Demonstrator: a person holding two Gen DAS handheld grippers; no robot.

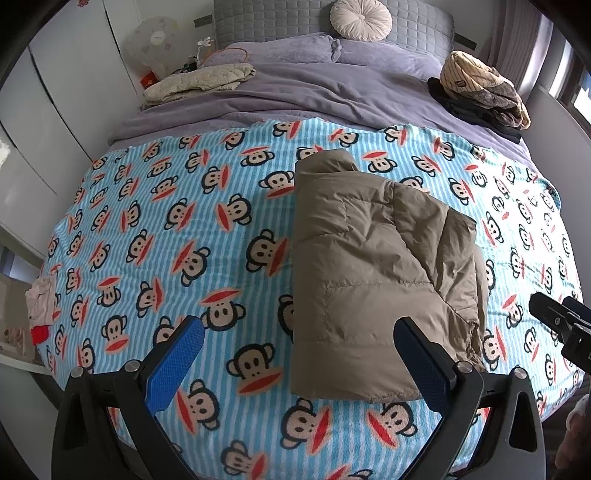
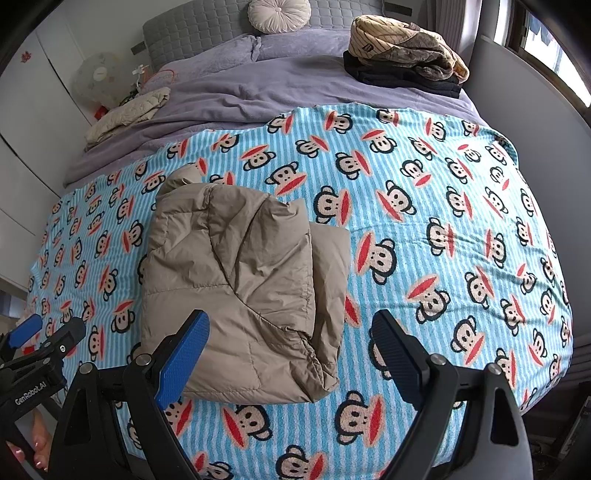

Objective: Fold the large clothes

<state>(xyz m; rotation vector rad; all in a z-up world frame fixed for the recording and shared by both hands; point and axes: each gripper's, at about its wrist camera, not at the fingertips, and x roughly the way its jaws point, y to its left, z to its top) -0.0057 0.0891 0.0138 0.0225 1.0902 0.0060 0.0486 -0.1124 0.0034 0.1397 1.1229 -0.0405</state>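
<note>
A: Khaki, quilted and puffy: the folded jacket lies on the blue-striped monkey-print blanket that covers the near part of the bed, one sleeve laid slantwise across its top layer.

B: And the grippers, relative to that jacket?

A: The left gripper hangs above the jacket's near edge, jaws spread wide and released. In the left wrist view its right blue-padded finger overlaps the jacket's near corner; whether it touches the fabric cannot be told. Nothing sits clamped between the pads.

B: The right one?

A: The right gripper hovers over the jacket's near right corner, jaws likewise standing wide and gripping nothing. Its left finger shows in front of the jacket's lower edge, its right finger over bare blanket beside the jacket.

B: What lies beyond the jacket?

A: A lavender duvet past the blanket's far edge. Far left of the jacket rests a cream quilted garment; far right, a stack of folded clothes, tan striped over dark. A round pleated cushion leans on the grey headboard behind everything.

B: Anyone visible?

A: Only fingers with painted nails, at the left wrist rig's lower edge.
</note>
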